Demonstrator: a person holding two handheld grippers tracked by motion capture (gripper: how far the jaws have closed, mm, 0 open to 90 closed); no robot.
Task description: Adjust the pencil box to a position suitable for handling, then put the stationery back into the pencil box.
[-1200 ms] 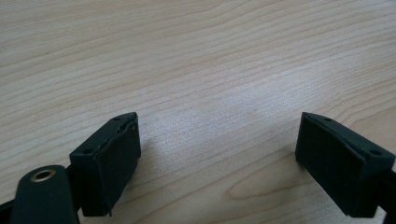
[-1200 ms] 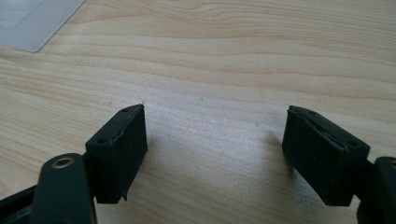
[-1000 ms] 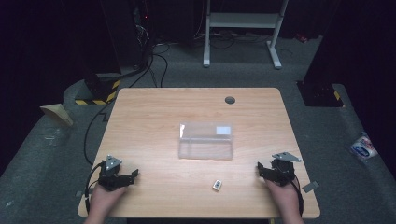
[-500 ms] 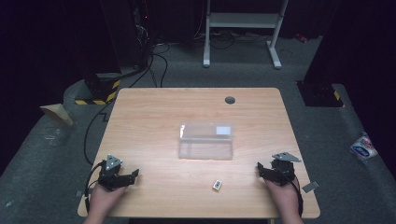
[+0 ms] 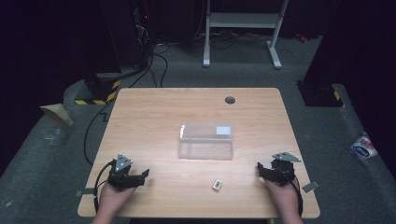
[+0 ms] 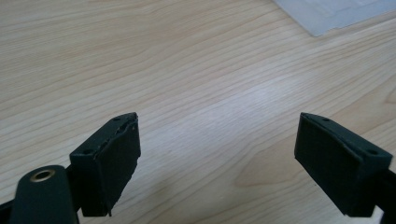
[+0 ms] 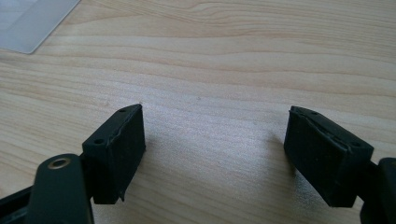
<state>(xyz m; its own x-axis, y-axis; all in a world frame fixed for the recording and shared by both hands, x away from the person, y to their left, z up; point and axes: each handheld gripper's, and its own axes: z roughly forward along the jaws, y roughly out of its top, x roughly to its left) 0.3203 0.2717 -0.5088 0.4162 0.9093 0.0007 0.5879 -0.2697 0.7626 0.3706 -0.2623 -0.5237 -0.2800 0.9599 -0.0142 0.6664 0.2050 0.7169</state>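
Observation:
A clear plastic box (image 5: 206, 140) with a white label lies in the middle of the wooden table (image 5: 154, 112). A small white item (image 5: 217, 185) rests on the table in front of it. My left gripper (image 5: 142, 176) is near the front left corner, open, with bare wood between its jaws (image 6: 217, 140). My right gripper (image 5: 260, 170) is near the front right edge, also open over bare wood (image 7: 215, 135). A corner of the box shows in the left gripper view (image 6: 336, 11) and in the right gripper view (image 7: 32, 23).
A dark round grommet (image 5: 229, 100) sits in the table's far side. On the floor beyond stand a white frame (image 5: 243, 21), cables (image 5: 154, 60) and a yellow-black striped base (image 5: 100, 88). A white bag (image 5: 363, 147) lies on the floor at right.
My left gripper has shifted a little to the right, toward the table's middle. The right gripper, the box and the small white item have stayed put.

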